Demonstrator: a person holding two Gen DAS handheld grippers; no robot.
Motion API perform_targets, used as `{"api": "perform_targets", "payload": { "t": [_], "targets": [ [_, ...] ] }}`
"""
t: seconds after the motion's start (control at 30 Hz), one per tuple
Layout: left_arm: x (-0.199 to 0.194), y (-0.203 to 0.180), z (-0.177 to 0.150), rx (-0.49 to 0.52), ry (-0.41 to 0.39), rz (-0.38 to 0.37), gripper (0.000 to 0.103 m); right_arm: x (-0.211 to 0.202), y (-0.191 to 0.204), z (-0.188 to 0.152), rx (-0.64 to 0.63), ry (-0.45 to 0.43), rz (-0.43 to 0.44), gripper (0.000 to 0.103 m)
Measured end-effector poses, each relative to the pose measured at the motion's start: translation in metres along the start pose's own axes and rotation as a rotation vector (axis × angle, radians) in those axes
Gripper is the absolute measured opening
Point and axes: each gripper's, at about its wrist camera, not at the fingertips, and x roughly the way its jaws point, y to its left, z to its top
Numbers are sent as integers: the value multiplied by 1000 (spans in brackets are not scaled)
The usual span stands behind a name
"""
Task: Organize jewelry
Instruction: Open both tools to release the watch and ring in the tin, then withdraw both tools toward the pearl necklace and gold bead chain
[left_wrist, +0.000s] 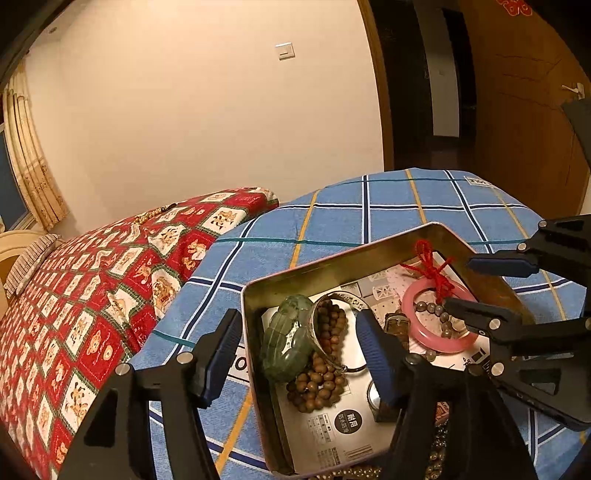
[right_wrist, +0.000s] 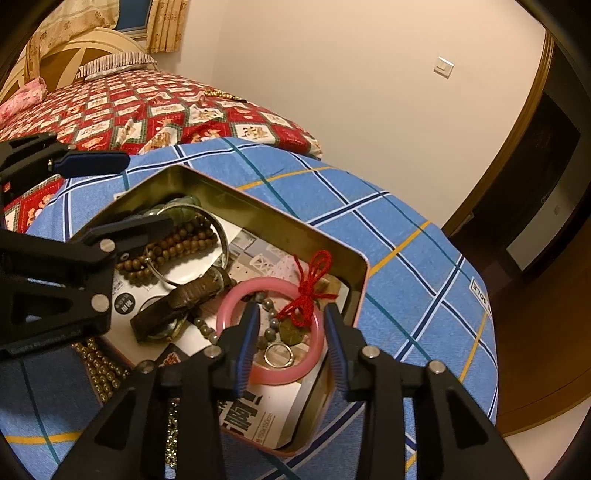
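An open metal tin (left_wrist: 332, 267) (right_wrist: 258, 206) lies on a blue checked cloth and holds jewelry. My left gripper (left_wrist: 295, 347) is open, its fingers on either side of a green carved stone (left_wrist: 286, 343) and a brown bead bracelet (left_wrist: 321, 380) inside a silver bangle (left_wrist: 325, 338). My right gripper (right_wrist: 290, 343) is open over a pink bangle (right_wrist: 240, 295) (left_wrist: 436, 341) with a red knotted cord (right_wrist: 310, 284) and a small silver ring (right_wrist: 279, 354). A brown strap (right_wrist: 177, 302) lies mid-tin.
The blue checked cloth (left_wrist: 369, 210) covers a raised surface beside a bed with a red patterned cover (left_wrist: 92, 295). Gold beads (right_wrist: 99, 365) lie on the cloth outside the tin's near edge. A wall and a wooden door (left_wrist: 524, 110) stand behind.
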Motion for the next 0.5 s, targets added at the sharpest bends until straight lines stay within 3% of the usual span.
{"api": "perform_targets", "payload": {
  "t": [0.5],
  "targets": [
    [-23, 17, -16, -59, 9, 36, 65, -18, 4, -8, 23, -10, -2, 43]
  ]
}}
